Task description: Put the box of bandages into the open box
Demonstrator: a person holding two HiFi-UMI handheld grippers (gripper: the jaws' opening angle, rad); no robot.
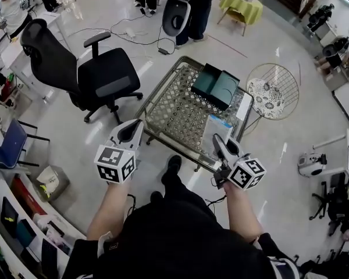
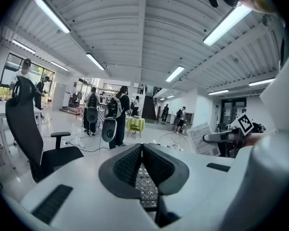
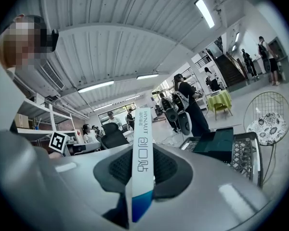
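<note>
**Head view:** Your right gripper (image 1: 219, 142) is clamped on the box of bandages (image 1: 216, 129), which hangs over the near edge of the mesh table (image 1: 174, 118). It is well short of the open box (image 1: 214, 86) at the far side. The bandage box's long axis runs out along the jaws, roughly toward the open box. The pads hold only its near end, so most of its length sticks out unsupported. A knock against the dark box's raised lid or wall could lever it round in the grip. Your left gripper (image 1: 134, 131) hangs off the table's near left corner, clear of everything.

**Left gripper view:** The jaws here are closed together with nothing between them (only table mesh (image 2: 147, 186) shows below the pads). The bandage box (image 2: 203, 138) appears off to the right, apart from this tool. It won't interfere unless you swing it across.

**Right gripper view:** The bandage box (image 3: 142, 146) sits edge-on between the pads, blue end nearest the camera and lettered narrow side toward you. It points up and away. The open box (image 3: 216, 146) lies ahead and to the right, so a straight push would probably miss it or strike the rim. The grip spans the thin dimension, so tipping the box down could let it slide.
</note>
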